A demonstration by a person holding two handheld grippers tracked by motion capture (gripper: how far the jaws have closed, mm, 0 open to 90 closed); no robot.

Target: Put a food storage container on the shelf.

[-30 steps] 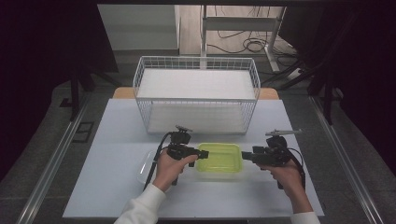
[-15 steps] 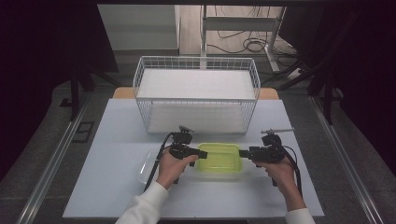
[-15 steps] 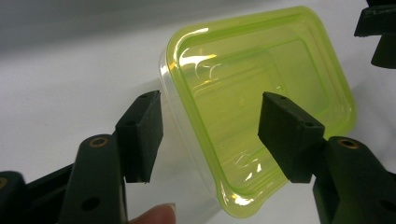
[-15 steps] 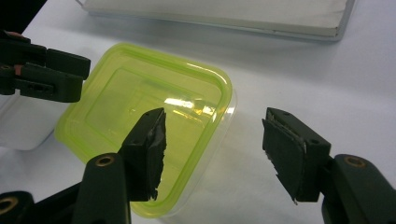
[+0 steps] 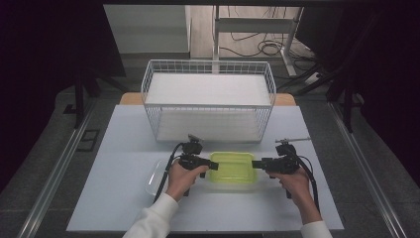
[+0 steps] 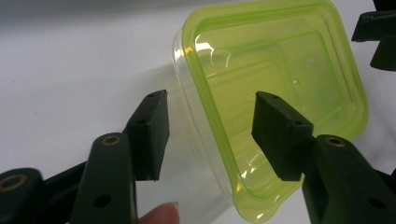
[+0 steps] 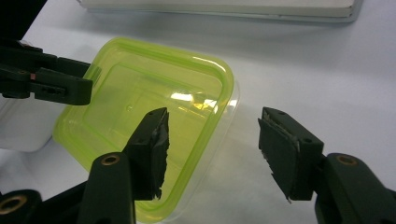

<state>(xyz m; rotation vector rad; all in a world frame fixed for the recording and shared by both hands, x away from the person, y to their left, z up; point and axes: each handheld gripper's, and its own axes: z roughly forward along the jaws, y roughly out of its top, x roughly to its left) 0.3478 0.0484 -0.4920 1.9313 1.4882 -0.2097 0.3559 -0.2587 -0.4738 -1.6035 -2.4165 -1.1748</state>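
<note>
- Both tongs are wide open right now and neither is holding anything. The left gripper (image 5: 214, 165) and right gripper (image 5: 256, 164) point at each other from opposite ends of the green-lidded container (image 5: 232, 168).
- In the left gripper view the jaws straddle the near edge of the container (image 6: 275, 88): one pad sits out over the bare table (image 6: 60, 70), the other hangs above the lid. Can't tell if that pad is touching the lid or just over it.
- Same story in the right gripper view: the container (image 7: 140, 116) has its rim between the open jaws, one pad over the lid, the other over the white table (image 7: 327, 70).
- Looks to me like a two-sided pinch on the rim is being set up, maybe to carry it toward the wire basket (image 5: 208, 101) beyond both tongs.
- What could go wrong: the lid is thin, glossy plastic, so a pinch on the lip alone could slip or pop the lid off the clear tub.
- If one side closes first, the box may skate toward the other gripper, since it looks light.
- There's another clear tray (image 5: 156, 177) just behind the left gripper's hand (image 5: 182, 179); a backward swing could knock it.
</note>
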